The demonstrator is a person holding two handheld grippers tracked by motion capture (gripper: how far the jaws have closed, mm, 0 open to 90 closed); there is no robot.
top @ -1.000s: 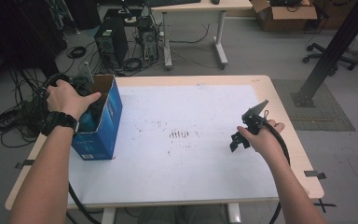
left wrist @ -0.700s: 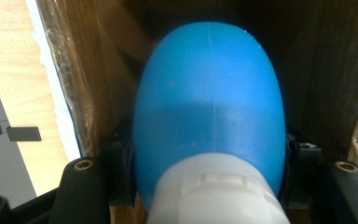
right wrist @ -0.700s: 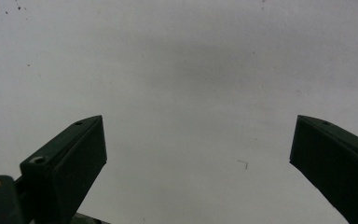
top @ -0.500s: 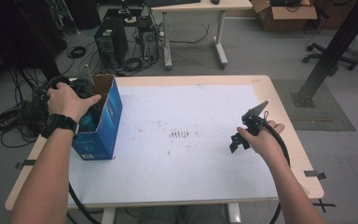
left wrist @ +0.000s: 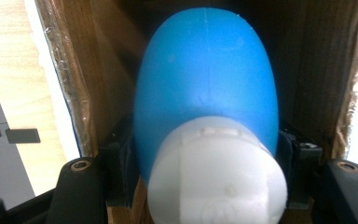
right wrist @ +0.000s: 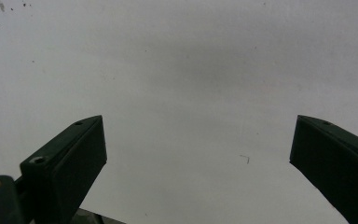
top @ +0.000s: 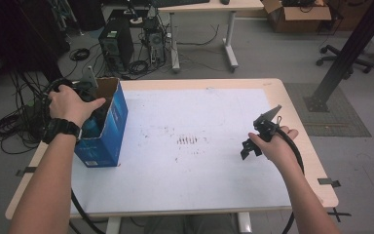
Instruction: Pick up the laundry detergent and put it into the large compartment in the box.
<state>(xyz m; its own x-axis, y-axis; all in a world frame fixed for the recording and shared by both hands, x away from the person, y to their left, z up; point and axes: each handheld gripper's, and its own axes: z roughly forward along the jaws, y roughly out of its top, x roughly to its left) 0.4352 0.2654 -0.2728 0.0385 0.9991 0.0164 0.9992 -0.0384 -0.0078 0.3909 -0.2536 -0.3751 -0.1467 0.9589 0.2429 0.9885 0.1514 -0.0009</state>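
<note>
A blue bottle (left wrist: 205, 84) with a white cap (left wrist: 216, 177) stands cap-first toward me inside an open blue cardboard box (top: 109, 131) at the table's left edge. My left gripper (left wrist: 205, 144) reaches into that box and is shut on the bottle, one black jaw pressing each side just behind the cap. In the high view the left hand (top: 70, 105) covers most of this gripper at the box's mouth. My right gripper (top: 251, 145) hovers low over the right part of the white table top (top: 190, 175). It is open (right wrist: 198, 140), with bare table between its fingers.
The box has brown inner walls (left wrist: 79, 79) close around the bottle. Faint dark marks (top: 189, 140) sit mid-table. Beyond the far edge are computer towers (top: 114, 41), cables and another desk (top: 202, 6). A black post (top: 341, 58) rises at the right.
</note>
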